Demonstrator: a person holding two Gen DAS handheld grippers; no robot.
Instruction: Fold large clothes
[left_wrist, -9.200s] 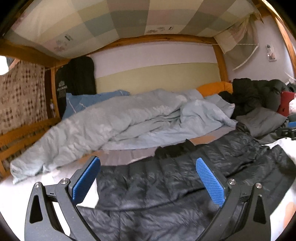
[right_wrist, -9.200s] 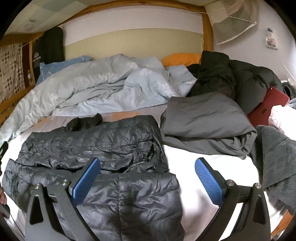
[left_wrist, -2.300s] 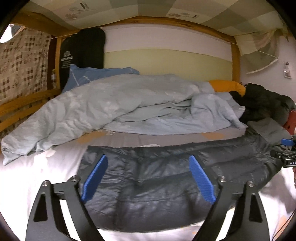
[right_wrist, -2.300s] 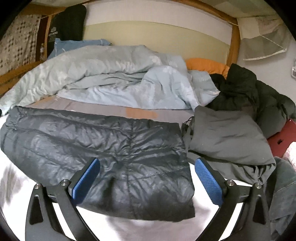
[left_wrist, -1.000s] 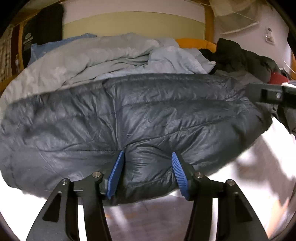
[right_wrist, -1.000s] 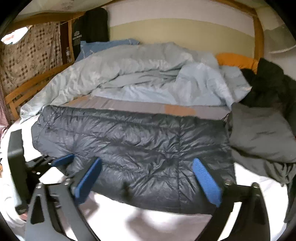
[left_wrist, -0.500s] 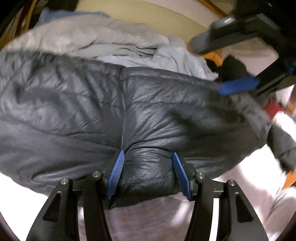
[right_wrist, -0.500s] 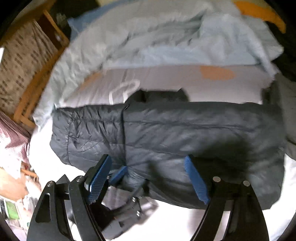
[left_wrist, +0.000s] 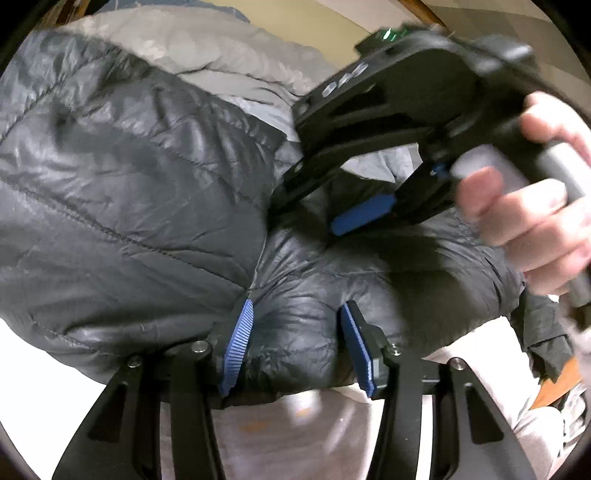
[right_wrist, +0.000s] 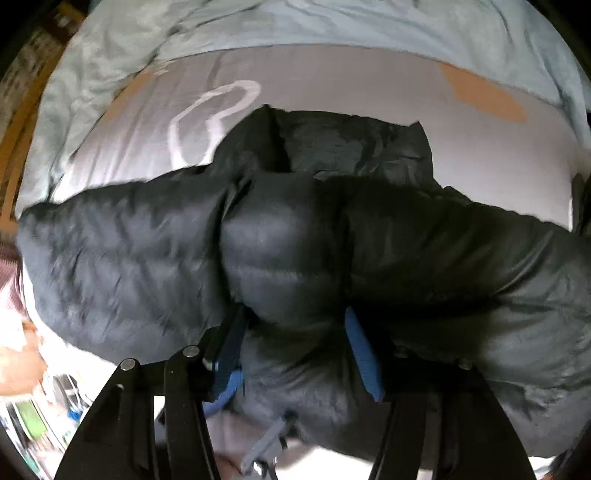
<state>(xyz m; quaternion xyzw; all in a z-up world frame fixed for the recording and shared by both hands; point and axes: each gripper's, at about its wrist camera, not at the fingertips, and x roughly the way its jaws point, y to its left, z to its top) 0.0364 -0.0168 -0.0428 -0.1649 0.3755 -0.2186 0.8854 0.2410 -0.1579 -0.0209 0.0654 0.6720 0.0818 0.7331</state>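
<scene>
Dark quilted puffer jacket lies across the bed's grey sheet, and we place everything off it. In the left wrist view the jacket fills the left and middle. At its near edge we see the left tongs, narrowing, blue pads pressing a puffed fold of jacket from both sides; held. Up and right of that fold the right tongs come down onto the jacket's top, one blue pad showing, a hand on the handle at far right. Pale blue duvet sits behind the jacket.

Right wrist view: looking steeply down. Jacket runs left to right across the frame, collar end poking toward the far side. Sheet with a white heart outline lies beyond the jacket, left of centre. Right tongs at the near edge, closing, a thick bulge of jacket bunched between the pads; they press on it. Orange patch beyond the jacket, far right.
</scene>
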